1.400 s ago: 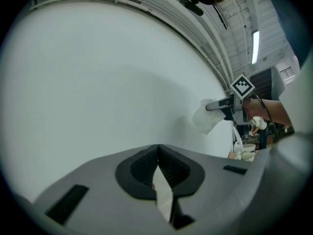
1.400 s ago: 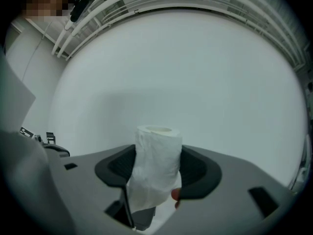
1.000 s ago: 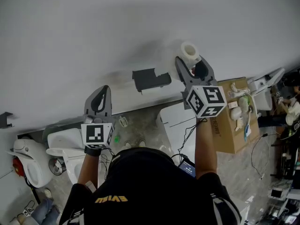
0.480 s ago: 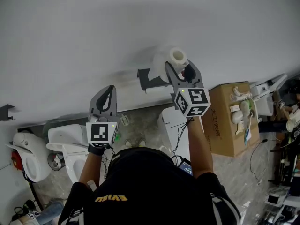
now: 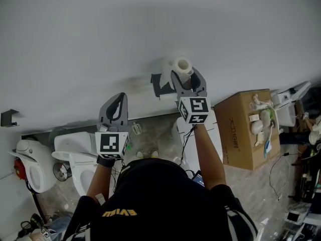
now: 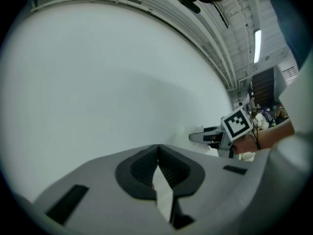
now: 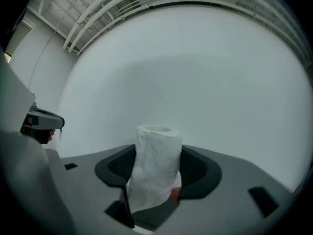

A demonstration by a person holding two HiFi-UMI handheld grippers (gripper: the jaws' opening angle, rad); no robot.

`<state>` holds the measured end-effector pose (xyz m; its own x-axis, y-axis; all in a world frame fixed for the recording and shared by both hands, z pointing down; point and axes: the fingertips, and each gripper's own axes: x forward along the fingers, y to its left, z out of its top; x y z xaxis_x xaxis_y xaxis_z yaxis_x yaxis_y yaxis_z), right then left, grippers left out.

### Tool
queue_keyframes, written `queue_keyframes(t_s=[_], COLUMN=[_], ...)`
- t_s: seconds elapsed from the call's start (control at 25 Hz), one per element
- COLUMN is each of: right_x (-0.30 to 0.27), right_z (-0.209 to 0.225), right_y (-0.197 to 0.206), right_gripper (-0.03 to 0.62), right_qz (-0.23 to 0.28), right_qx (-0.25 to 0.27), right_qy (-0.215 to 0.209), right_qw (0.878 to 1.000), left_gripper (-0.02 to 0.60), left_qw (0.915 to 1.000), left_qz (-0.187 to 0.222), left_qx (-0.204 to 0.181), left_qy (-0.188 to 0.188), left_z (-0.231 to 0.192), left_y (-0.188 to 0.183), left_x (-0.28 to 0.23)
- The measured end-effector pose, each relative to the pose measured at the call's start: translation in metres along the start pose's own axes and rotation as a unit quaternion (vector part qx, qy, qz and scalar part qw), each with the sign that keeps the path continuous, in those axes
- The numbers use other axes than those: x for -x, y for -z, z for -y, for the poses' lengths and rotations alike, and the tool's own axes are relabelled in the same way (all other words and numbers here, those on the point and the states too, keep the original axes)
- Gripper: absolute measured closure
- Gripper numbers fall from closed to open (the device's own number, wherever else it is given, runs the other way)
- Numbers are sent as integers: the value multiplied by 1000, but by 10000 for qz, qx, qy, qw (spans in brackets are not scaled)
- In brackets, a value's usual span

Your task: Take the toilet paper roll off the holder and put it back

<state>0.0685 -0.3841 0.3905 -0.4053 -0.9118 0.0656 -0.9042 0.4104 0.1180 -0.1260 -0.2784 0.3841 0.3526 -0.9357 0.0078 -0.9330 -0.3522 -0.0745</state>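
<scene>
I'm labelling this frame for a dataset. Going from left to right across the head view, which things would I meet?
black wall bracket → left gripper → black holder → toilet paper roll → cardboard box

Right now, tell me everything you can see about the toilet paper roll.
The toilet paper roll is white, soft and crumpled, with a hollow core open at its upper end. It stands upright between the right gripper's dark pads, which press its sides. It is held before the white wall, beside the dark holder; contact there is unclear.
</scene>
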Motion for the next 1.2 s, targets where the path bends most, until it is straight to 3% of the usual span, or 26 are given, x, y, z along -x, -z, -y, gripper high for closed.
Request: queue_keyframes(t_s=[0.48,0.68,1.2], right_x=[-13,-12,-13], right_z=[1,0,1], right_y=[58,57,59], right_gripper=[339,339,338], right_qz=[-259,-123,-207], right_qx=[-91,-37,-93], right_qy=[174,346,330], right_qw=[9995,9993,9992], left_gripper=[569,569,569], left_qw=[9999,9998,9994], left_qz=[-97,-106,-206], left_qx=[18,54,31], left_qy=[49,178,290], left_z=[4,14,26], left_y=[7,9,16], left_x=[-2,-6,-6])
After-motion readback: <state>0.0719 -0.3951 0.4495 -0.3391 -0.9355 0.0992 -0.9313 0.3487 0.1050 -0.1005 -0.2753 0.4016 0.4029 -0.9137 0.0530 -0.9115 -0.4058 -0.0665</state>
